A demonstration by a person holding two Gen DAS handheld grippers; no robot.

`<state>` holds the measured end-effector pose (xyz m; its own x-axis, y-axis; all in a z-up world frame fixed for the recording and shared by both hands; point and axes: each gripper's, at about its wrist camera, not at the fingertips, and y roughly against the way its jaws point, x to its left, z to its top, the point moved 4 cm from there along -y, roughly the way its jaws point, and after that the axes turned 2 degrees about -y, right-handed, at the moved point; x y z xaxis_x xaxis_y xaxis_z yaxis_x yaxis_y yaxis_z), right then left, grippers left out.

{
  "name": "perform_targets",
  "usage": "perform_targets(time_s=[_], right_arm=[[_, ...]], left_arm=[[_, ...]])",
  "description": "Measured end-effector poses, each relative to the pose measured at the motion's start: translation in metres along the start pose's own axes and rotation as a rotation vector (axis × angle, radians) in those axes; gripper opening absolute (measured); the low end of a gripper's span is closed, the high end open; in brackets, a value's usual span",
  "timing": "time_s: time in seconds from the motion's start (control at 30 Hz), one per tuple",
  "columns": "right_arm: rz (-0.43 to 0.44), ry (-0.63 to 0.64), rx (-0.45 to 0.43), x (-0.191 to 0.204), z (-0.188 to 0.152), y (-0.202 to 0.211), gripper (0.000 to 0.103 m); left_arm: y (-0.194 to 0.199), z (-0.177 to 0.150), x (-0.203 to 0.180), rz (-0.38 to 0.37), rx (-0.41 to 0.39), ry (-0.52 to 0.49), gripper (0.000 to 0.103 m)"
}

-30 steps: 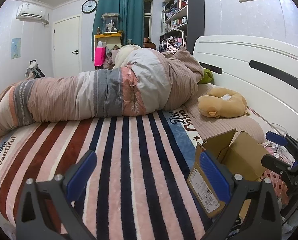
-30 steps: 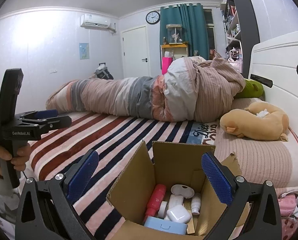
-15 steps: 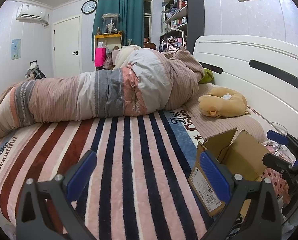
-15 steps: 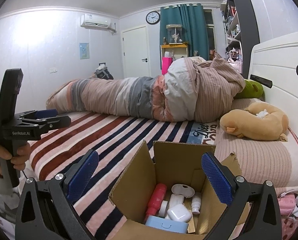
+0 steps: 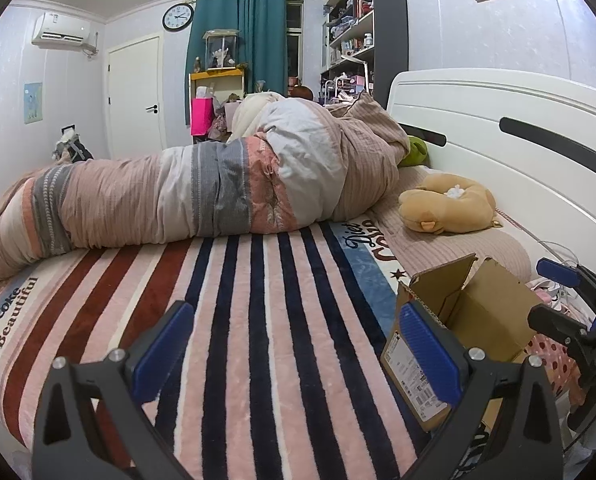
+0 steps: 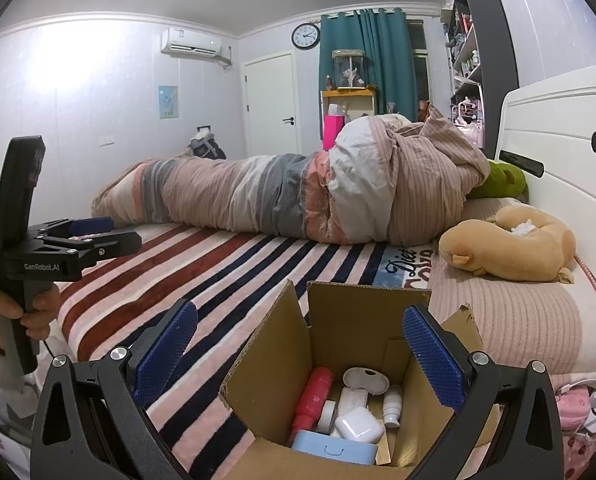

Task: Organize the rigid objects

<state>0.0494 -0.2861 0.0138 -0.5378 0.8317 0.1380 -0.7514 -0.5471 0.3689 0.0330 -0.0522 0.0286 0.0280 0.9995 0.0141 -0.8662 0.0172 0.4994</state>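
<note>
The right gripper hangs just over an open cardboard box, its two blue fingers spread wide with nothing between them. The box sits at the near edge of the bed, close to the headboard corner, on the striped blanket. Its flaps stand up. Inside lie a red bottle, a white earbud case, a light blue case at the front, a small white bottle and a round white thing at the back. They are all packed close and touching.

The left gripper hovers over the stripes, to the left of the box, and its blue fingers are spread wide too, holding nothing. A hand grips its handle.

Farther back, a tan plush toy rests on the pink pillow by the white headboard. A long rolled-up quilt lies across the far side of the bed. A green plush toy peeks out between it and the headboard.
</note>
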Motion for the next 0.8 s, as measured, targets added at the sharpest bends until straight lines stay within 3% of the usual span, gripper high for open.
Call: perform_targets(time_s=[0.8], right_arm=[[-0.005,-0.007,0.002,-0.0003,-0.0023,0.0011,0.103]], left_arm=[[0.0006,0.0002,0.0033,-0.002,0.001,-0.005,0.102]])
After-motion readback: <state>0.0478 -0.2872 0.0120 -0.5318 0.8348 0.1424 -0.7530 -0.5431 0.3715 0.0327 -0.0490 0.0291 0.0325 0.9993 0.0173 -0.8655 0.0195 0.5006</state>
